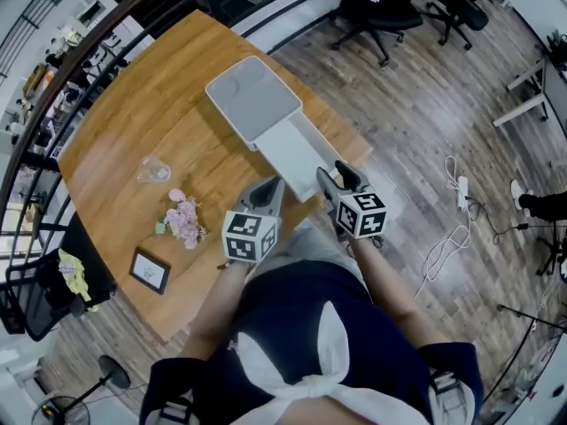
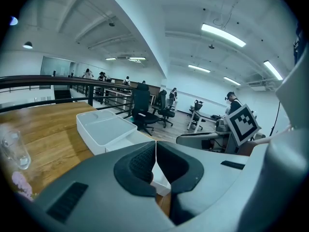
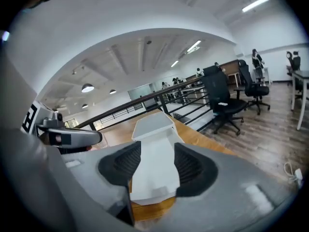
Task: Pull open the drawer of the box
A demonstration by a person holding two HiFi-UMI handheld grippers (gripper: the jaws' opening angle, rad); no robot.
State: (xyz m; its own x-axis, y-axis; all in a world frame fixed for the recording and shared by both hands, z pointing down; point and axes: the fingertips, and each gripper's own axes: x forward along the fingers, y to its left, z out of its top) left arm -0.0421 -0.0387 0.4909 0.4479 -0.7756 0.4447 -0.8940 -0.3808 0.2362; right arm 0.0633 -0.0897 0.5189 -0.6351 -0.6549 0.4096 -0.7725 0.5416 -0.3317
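Observation:
A white box [image 1: 252, 100] lies on the wooden table [image 1: 124, 113], and its drawer [image 1: 297, 153] is slid out toward me, almost to the table's near edge. My right gripper [image 1: 337, 182] hovers at the drawer's front right corner. In the right gripper view its jaws [image 3: 155, 154] stand open, and the drawer [image 3: 153, 178] shows in the gap with no pad pressing on it. My left gripper [image 1: 266, 195] is by the drawer's front left corner. In the left gripper view its jaws [image 2: 155, 161] are shut and empty, with the box [image 2: 104, 129] just beyond.
A clear glass [image 1: 152, 170], a small bunch of pink flowers [image 1: 183, 220] and a framed picture [image 1: 150, 270] are on the table to the left. Office chairs [image 1: 376, 11] stand past the far edge, by a railing. A white cable [image 1: 456, 211] trails on the floor at right.

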